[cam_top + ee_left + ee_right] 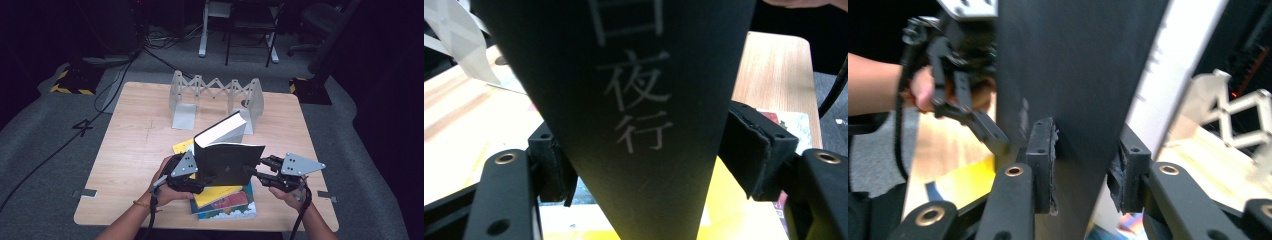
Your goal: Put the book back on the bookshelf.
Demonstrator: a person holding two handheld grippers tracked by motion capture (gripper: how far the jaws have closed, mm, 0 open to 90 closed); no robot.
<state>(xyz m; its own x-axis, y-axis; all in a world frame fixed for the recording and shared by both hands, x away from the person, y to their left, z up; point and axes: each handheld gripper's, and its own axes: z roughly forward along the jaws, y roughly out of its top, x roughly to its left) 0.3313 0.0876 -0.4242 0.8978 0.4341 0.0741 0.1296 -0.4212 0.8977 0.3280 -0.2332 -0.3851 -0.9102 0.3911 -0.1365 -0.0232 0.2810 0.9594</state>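
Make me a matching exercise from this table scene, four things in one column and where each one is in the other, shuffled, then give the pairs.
Things:
1. black book
2. yellow book
3. expanding bookend rack
4. colourful picture book

Places:
A. at the bottom of the flat stack near the table's front edge
B. standing at the far side of the table
C. held up on edge between the left gripper and the right gripper
D. lying flat just under the raised book, on top of another book

Pairs: 1-C, 2-D, 3-B, 4-A
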